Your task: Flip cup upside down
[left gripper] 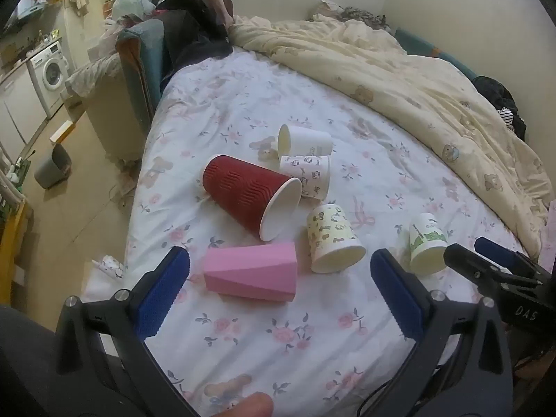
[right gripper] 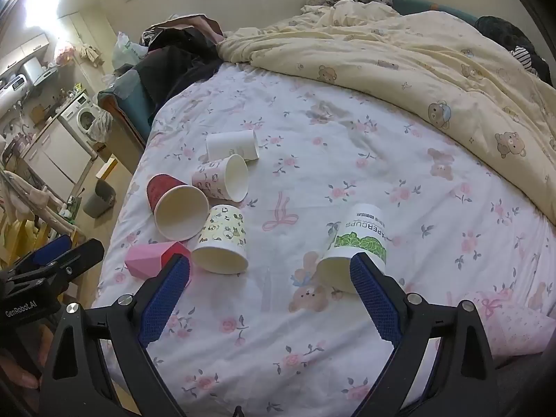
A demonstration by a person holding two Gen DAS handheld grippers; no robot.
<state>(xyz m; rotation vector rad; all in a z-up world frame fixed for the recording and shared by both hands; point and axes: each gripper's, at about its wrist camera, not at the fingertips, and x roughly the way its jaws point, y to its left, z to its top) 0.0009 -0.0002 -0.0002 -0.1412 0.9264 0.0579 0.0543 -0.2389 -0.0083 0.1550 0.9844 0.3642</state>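
Several cups lie on their sides on the floral bed sheet [left gripper: 278, 340]. A pink faceted cup [left gripper: 252, 272] rests just ahead of my open left gripper [left gripper: 279, 264], nearer its left finger. Behind it lie a red ribbed cup [left gripper: 248, 194], a plain white cup [left gripper: 307, 140], a pink-patterned cup [left gripper: 307, 173], a yellow cartoon cup [left gripper: 332, 238] and a green-printed cup [left gripper: 425, 243]. My right gripper [right gripper: 271, 271] is open and holds nothing; the green-printed cup [right gripper: 358, 243] lies partly behind its right fingertip [right gripper: 363, 271], and the yellow cartoon cup [right gripper: 222, 239] lies near its left one.
A cream bear-print duvet [left gripper: 417, 80] is bunched along the far and right side of the bed. Dark clothes [left gripper: 194, 24] pile at the bed's far left corner. The floor to the left holds a grey bin [left gripper: 54, 168] and a washing machine [left gripper: 50, 69]. The bed edge runs along the left.
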